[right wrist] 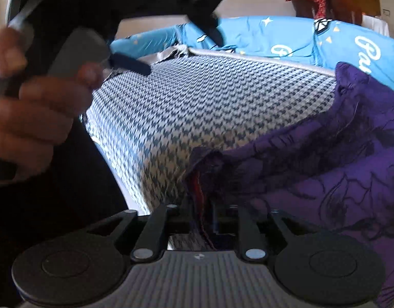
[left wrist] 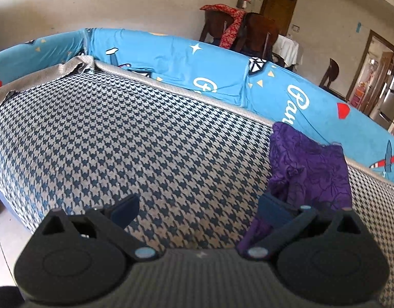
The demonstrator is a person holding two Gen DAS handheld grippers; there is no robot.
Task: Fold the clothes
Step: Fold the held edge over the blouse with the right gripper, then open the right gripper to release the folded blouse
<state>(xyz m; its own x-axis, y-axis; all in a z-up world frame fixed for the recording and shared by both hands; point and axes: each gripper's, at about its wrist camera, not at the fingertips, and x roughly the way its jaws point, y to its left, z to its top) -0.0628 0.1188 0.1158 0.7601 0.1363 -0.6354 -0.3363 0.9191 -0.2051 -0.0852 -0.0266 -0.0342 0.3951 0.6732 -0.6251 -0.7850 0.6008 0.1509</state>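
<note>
right gripper (right wrist: 209, 213) clamped on purple floral-print garment (right wrist: 325, 154) hem; left gripper (left wrist: 197, 210) fingers apart. risk: one-sided hold lets cloth bunch, slip onto houndstooth sofa cover (left wrist: 145, 141).

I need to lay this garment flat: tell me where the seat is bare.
The houndstooth seat is bare from its left edge across to the purple garment, back to the blue backrest. The right end is crowded: the garment hangs there from the right gripper.

Both cameras sit low behind their own fingers and look forward across the checked seat (left wrist: 145, 138) to the blue backrest (left wrist: 222, 71). The right view stands very near the purple cloth (right wrist: 325, 169). Both views share seat, backrest and cloth.
</note>
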